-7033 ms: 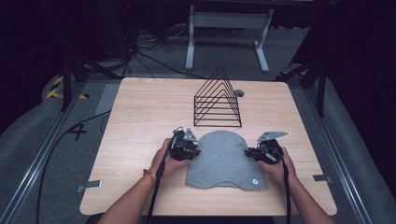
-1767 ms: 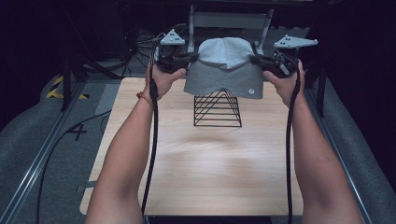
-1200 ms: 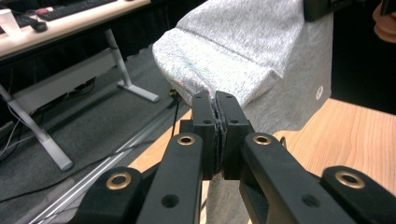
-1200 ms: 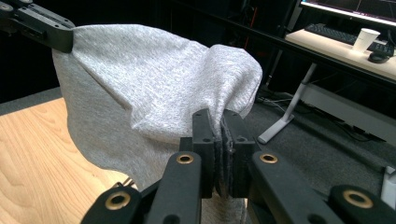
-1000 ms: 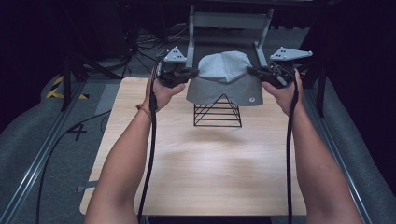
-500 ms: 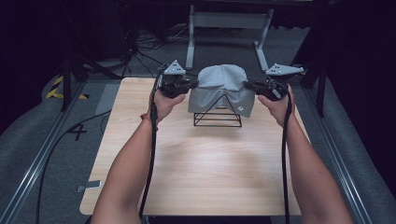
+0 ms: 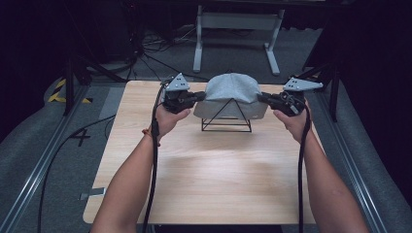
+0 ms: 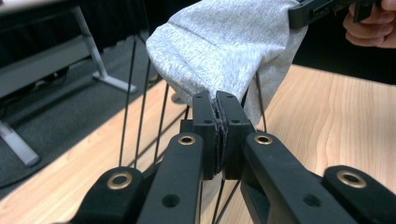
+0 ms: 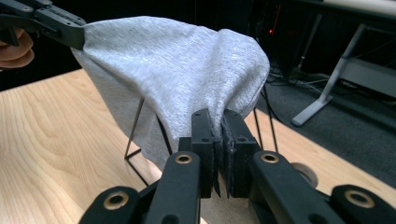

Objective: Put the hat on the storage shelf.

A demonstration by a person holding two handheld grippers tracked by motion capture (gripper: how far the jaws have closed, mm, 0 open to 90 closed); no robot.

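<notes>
A grey knitted cap (image 7: 231, 93) is stretched between my two grippers and drapes over the top of a black triangular wire rack (image 7: 227, 118) at the far middle of the wooden table (image 7: 209, 170). My left gripper (image 7: 198, 96) is shut on the cap's left edge, and in the left gripper view its jaws pinch the cap (image 8: 224, 51) hem. On the other side my right gripper (image 7: 263, 97) is shut on the right edge, jaws clamped on the cap (image 9: 177, 70) fabric. The rack's wires (image 8: 140, 93) show under the cloth.
Both forearms reach across the table from the near edge, with black cables trailing along them. A white metal stand (image 7: 238, 36) stands on the floor beyond the table. A small round disc (image 9: 301, 172) lies on the table behind the rack.
Both grippers have come down with the cap, lowering it from above the rack onto its top. The cap now covers the rack's peak.
</notes>
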